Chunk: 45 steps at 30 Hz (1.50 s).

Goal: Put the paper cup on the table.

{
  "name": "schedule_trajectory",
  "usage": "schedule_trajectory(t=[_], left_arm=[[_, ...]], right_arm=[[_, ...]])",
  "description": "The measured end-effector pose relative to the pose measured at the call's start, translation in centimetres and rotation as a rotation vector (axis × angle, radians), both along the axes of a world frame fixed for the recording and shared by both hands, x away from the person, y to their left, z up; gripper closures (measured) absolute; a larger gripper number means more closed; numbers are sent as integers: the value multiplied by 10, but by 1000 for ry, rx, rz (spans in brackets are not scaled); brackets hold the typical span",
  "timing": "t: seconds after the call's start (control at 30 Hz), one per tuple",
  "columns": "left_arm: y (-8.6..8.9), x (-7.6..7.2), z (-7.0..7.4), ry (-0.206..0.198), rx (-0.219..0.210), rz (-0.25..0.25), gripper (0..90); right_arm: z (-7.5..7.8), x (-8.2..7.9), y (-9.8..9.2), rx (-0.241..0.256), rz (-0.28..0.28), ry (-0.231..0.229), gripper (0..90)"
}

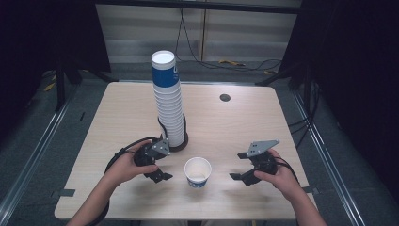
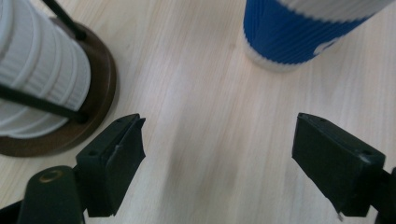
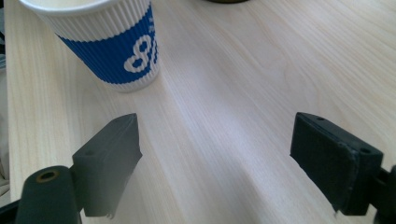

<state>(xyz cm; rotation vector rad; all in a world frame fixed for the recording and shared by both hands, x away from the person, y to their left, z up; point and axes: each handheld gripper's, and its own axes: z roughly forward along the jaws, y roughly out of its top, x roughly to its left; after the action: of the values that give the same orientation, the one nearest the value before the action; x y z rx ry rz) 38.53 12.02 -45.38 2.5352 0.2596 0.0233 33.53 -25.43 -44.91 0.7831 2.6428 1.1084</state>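
A single paper cup (image 1: 198, 172) stands at lower centre between the left gripper (image 1: 158, 175) and right gripper (image 1: 240, 178), both released (holding nothing); next probably grasping it.

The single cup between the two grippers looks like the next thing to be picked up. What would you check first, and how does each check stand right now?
1. Cup upright, standing apart from the stack: ok.
2. Left gripper open, nothing between its jaws: ok.
3. Right gripper open, nothing between its jaws: ok.
4. Table between each gripper and the cup free of obstacles: ok.
5. Cup lined up between either gripper's jaws: not ok; it sits off to one side in both gripper views.
6. Cup empty: cannot tell for certain.
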Motion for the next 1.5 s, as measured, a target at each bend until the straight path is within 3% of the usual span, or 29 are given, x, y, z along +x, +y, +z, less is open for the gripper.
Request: schedule_trajectory(t=[0.37,0.67,0.93,1.27,1.5], left_arm=[[22,5,-8,21,-64,62,164],[33,6,-10,28,-81,77,163],[48,9,-11,38,-125,113,163],[67,13,-14,34,-143,172,163],[82,17,-19,-10,-145,211,163]], right_arm=[[-8,-5,-18,7,-50,7,153],[-14,-8,-27,29,-86,3,153],[-20,-11,-37,36,-124,-5,153],[-26,-14,-48,31,-161,-12,153],[-31,-15,-57,12,-188,-17,153]])
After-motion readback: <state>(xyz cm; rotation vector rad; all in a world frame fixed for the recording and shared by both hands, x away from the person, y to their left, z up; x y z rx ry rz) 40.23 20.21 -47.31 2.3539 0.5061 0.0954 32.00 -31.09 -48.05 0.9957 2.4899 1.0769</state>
